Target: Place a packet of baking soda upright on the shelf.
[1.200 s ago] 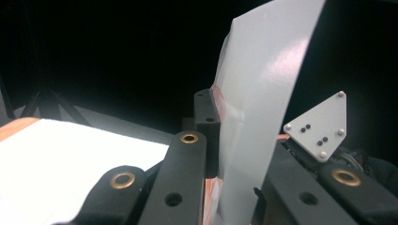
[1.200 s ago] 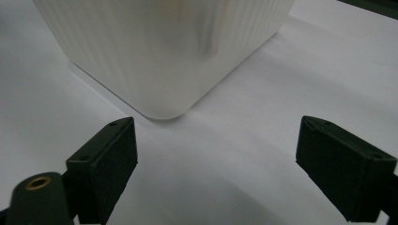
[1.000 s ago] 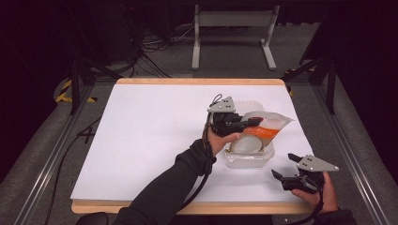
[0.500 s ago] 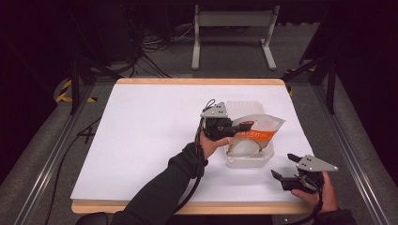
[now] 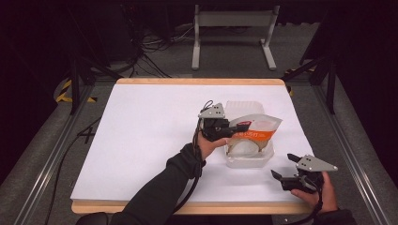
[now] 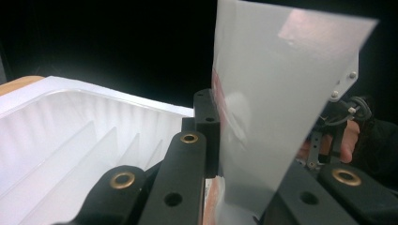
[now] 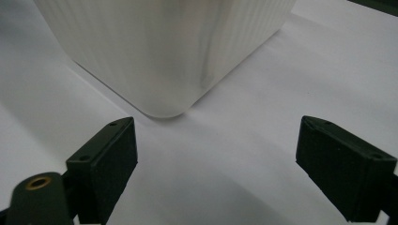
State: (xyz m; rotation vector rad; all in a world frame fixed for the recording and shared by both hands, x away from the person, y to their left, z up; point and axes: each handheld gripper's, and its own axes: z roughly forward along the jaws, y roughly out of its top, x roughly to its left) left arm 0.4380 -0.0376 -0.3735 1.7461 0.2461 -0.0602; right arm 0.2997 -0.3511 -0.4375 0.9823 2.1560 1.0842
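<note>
A white pouch with an orange label (image 5: 261, 127) hangs over a white ribbed plastic tub (image 5: 249, 162) right of the table's middle. My left gripper (image 5: 241, 127) is shut on the pouch's left edge and points right. In the left gripper view the pouch (image 6: 281, 93) stands pinched between the black jaws, with the tub's ribbed inside (image 6: 70, 126) to the left. Something white and rounded (image 5: 244, 149) lies in the tub under the pouch. My right gripper (image 5: 283, 165) stands open by the tub's near right corner, nothing between its fingers; its view faces that corner (image 7: 164, 47).
The tub stands on a white sheet (image 5: 150, 126) that covers a wooden table, with wide bare room to the left. The table's front edge (image 5: 220, 207) runs just below the right hand. A metal stand (image 5: 232, 18) and cables lie on the floor beyond the table.
My left gripper has shifted a little to the left with the pouch in it. The right gripper has stayed where it was.
</note>
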